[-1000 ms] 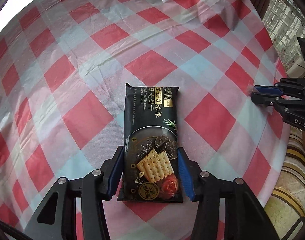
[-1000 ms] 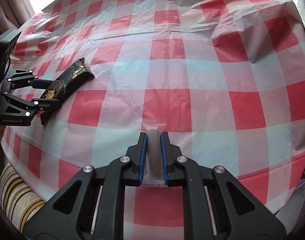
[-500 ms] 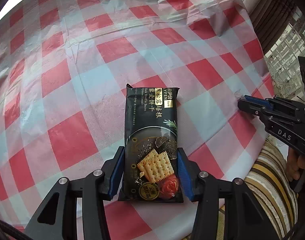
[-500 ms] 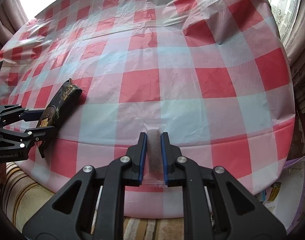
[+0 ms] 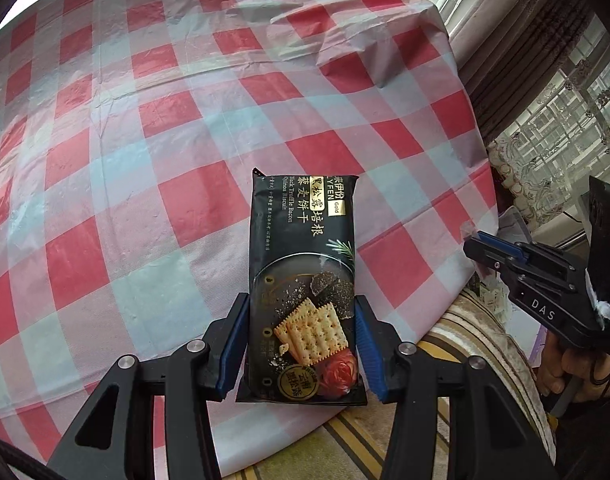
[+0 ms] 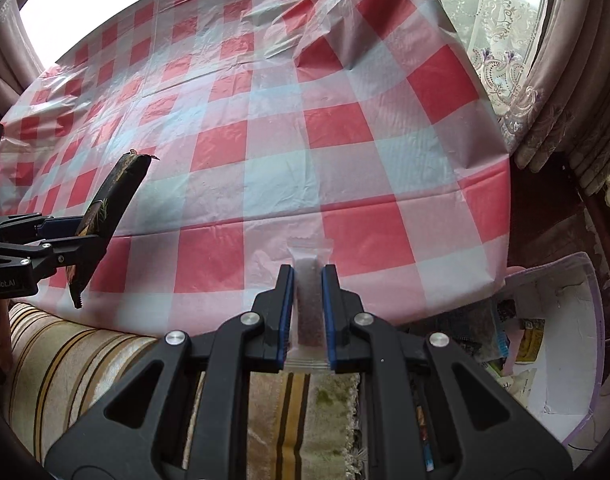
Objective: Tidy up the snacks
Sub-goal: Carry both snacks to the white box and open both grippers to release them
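Observation:
My left gripper (image 5: 303, 344) is shut on a black cracker packet (image 5: 303, 276), held lifted over the near edge of the red-and-white checked table (image 5: 185, 128). In the right wrist view the same packet (image 6: 113, 200) shows edge-on at the left in that gripper (image 6: 71, 240). My right gripper (image 6: 308, 308) is shut on a small clear sachet (image 6: 309, 280) with brown grains, also lifted over the table's near edge. Seen from the left wrist, the right gripper (image 5: 481, 246) sits at the far right, past the table's corner, with a hand on its grip.
A striped sofa cushion (image 6: 85, 364) lies below the table's near edge. A white bin with a purple rim (image 6: 553, 340), holding several snack packets, stands on the floor at the lower right. Curtains (image 6: 545, 80) hang behind the table's right corner.
Both grippers have drawn back from the table's middle toward its near edge, each carrying its item. The sofa and the bin have come into view.

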